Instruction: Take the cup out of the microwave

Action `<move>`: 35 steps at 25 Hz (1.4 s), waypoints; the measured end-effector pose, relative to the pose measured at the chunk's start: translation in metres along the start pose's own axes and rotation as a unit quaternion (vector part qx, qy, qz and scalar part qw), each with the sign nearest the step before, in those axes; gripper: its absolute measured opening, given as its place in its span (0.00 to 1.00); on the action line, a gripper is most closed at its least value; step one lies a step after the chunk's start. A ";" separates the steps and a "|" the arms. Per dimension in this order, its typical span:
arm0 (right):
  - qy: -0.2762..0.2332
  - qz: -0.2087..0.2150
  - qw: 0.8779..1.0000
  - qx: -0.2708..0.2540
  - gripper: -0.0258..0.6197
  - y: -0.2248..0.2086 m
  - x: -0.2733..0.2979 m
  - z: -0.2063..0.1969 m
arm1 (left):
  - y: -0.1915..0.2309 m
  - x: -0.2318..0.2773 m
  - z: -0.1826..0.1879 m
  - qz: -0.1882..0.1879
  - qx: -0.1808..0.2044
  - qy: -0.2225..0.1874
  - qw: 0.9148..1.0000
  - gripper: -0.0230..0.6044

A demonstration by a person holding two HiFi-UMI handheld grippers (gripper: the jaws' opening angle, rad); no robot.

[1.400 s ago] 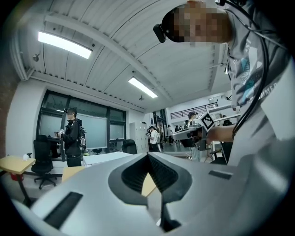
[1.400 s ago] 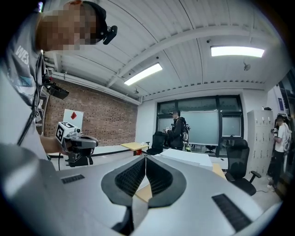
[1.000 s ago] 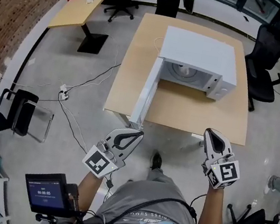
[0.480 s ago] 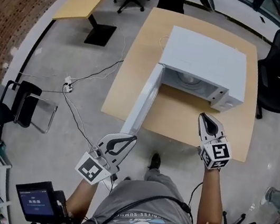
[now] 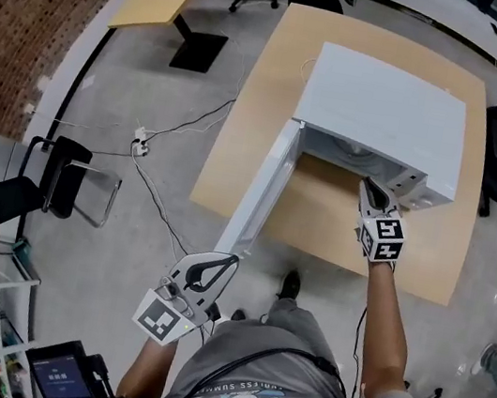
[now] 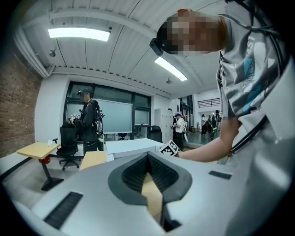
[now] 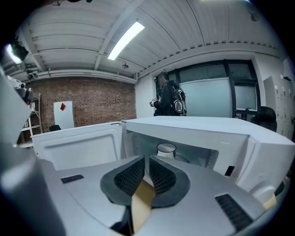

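Cup (image 7: pixel 166 149) base behind right tongs (image 7: pixel 147 160)

Head cam: overhead, looking steeply down on table (image 5: pixel 253 118), microwave (image 5: pixel 384 108), both arms. Left gripper (image 5: pixel 230 262) cam: low, well back from table, roughly level, facing microwave. Right gripper (image 5: pixel 368 182) cam: near microwave's open front, looking in. Microwave in all three views; left cam also catches right gripper's cube (image 6: pixel 169 148).

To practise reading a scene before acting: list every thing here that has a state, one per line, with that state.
Microwave door: wide open
Cup: upright inside the microwave
Left gripper: shut, empty
Right gripper: shut, empty, facing the cup
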State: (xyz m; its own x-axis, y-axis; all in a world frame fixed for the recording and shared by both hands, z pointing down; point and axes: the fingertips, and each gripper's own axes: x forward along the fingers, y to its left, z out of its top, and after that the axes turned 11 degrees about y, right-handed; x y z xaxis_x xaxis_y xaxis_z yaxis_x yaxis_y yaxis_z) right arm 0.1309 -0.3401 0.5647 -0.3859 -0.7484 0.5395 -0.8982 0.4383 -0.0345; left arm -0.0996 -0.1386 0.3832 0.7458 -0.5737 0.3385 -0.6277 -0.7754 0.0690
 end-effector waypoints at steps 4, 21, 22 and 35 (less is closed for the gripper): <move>0.019 -0.009 1.000 0.005 0.08 -0.018 0.045 -0.006 | 0.005 0.006 -0.005 0.014 -0.010 0.014 1.000 0.11; 0.071 -0.045 0.996 0.026 0.19 -0.060 0.149 -0.027 | 0.026 -0.007 -0.035 0.066 -0.063 0.062 0.994 0.11; 0.072 -0.044 0.996 0.024 0.20 -0.060 0.152 -0.026 | 0.027 -0.007 -0.037 0.066 -0.066 0.064 0.994 0.11; 0.075 -0.069 0.995 -0.012 0.19 -0.060 0.165 -0.020 | 0.032 -0.004 -0.054 0.062 -0.087 0.069 0.992 0.11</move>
State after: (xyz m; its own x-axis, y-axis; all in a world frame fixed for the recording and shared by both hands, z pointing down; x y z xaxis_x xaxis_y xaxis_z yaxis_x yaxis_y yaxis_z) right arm 0.1250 -0.4797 0.6731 -0.2214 -0.7210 0.6566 -0.9344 0.3496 0.0689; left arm -0.1350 -0.1472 0.4353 0.6301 -0.6113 0.4788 -0.7509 -0.6366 0.1755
